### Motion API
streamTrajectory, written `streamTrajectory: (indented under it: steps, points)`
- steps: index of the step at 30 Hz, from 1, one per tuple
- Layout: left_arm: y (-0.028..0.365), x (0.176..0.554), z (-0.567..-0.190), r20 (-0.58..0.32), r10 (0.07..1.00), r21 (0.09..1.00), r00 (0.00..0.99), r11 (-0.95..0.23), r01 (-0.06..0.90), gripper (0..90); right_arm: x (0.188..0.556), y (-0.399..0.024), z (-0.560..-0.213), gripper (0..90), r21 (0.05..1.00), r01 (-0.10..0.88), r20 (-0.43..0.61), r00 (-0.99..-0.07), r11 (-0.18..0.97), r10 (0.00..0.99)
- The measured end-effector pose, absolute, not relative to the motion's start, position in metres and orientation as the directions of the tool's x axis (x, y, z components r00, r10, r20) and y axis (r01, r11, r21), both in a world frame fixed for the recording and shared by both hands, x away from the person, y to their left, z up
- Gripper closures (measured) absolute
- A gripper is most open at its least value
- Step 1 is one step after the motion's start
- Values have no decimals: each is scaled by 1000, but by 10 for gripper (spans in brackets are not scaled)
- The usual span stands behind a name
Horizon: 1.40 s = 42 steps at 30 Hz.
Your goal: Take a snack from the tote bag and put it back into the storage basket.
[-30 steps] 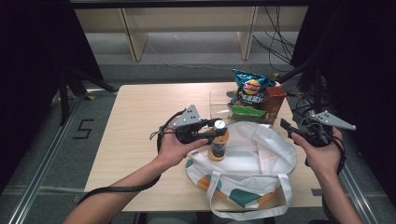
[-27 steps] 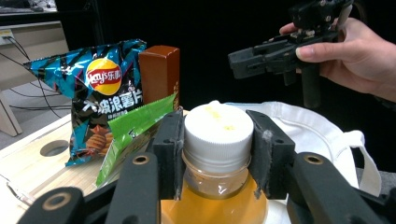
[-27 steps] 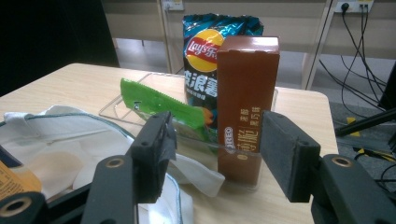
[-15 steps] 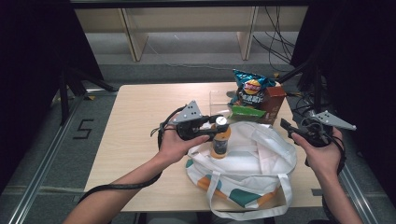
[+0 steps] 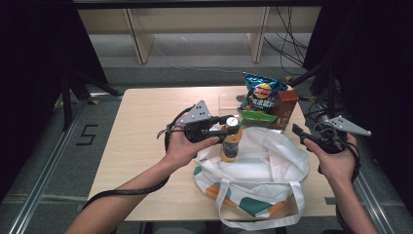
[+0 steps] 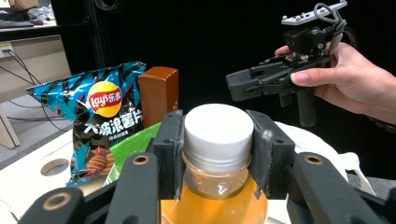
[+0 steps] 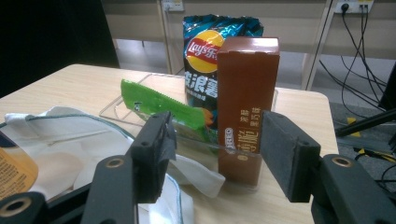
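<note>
Orange-drink bottle [image 6: 218, 184] with a white cap, upright, neck clamped between the pads of the left hand-held gripper [image 5: 225, 127], held over the open mouth of the white tote bag [image 5: 265, 168] on the counter [image 5: 141, 122]. Right hand-held gripper [image 5: 298, 132] hangs at the bag's right edge, jaws apart, nothing between them. Behind the bag: clear tray [image 7: 116, 107] with green packet [image 7: 161, 107], brown carton [image 7: 246, 100], blue chip bag [image 7: 205, 44].
</note>
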<state>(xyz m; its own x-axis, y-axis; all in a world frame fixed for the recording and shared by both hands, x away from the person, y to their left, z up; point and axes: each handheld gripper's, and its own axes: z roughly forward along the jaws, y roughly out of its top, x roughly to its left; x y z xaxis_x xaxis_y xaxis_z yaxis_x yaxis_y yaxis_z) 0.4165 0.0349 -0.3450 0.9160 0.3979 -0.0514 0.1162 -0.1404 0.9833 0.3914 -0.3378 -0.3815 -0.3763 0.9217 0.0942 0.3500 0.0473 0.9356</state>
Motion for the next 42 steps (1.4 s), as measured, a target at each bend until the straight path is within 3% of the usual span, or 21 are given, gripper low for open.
streamTrajectory:
  steps: [42]
  points:
    - [30, 426, -313, -23, 397, 989, 917, -128, 80, 588, 394, -339, -384, 452, 943, 327, 71, -391, 67, 918]
